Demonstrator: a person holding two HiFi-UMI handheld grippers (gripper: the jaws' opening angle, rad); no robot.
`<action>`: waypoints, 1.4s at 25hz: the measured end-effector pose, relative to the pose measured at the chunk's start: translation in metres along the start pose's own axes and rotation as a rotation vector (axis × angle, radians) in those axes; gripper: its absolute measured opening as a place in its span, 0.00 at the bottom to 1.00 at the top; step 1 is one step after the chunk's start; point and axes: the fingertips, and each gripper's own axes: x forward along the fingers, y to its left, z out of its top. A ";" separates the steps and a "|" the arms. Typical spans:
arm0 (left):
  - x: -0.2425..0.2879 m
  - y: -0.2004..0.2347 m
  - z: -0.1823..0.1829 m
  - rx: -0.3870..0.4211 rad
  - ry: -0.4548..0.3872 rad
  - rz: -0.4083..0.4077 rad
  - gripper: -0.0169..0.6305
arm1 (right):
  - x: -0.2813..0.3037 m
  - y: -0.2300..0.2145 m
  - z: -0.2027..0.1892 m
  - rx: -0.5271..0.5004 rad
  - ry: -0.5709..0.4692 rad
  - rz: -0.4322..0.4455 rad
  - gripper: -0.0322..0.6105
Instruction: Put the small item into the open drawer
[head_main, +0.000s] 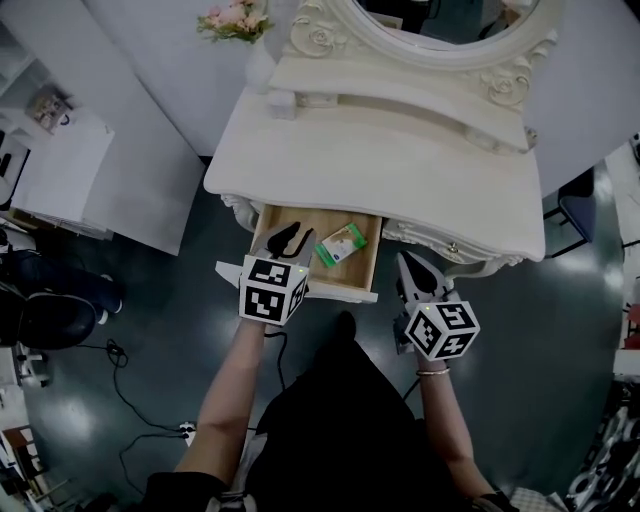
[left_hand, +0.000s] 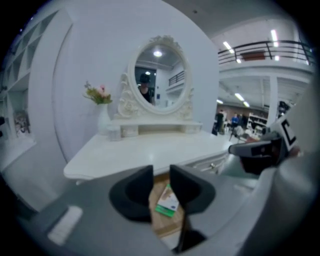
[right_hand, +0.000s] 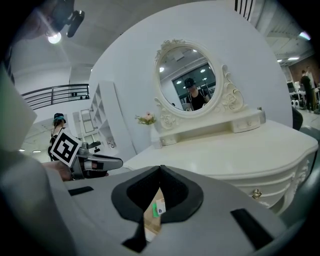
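The small item, a green and white packet, lies flat inside the open wooden drawer of the white dressing table. My left gripper hovers over the drawer's left front corner, its jaws a narrow gap apart with nothing between them. In the left gripper view the packet shows through that gap, below the left gripper. My right gripper is just right of the drawer front, shut and empty. In the right gripper view, the right gripper has its tips touching above the packet.
An oval mirror and a small shelf stand at the table's back, and a vase of pink flowers at its back left. A brass knob marks a shut drawer on the right. Cables lie on the dark floor at left.
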 end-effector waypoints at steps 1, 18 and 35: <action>-0.005 0.002 0.001 -0.011 -0.013 0.007 0.19 | -0.001 0.002 0.001 -0.003 -0.002 0.002 0.06; -0.080 0.016 0.001 -0.116 -0.192 0.113 0.04 | -0.017 0.042 0.002 -0.078 -0.031 0.034 0.06; -0.129 0.033 -0.004 -0.177 -0.288 0.165 0.04 | -0.028 0.074 0.015 -0.186 -0.078 0.053 0.05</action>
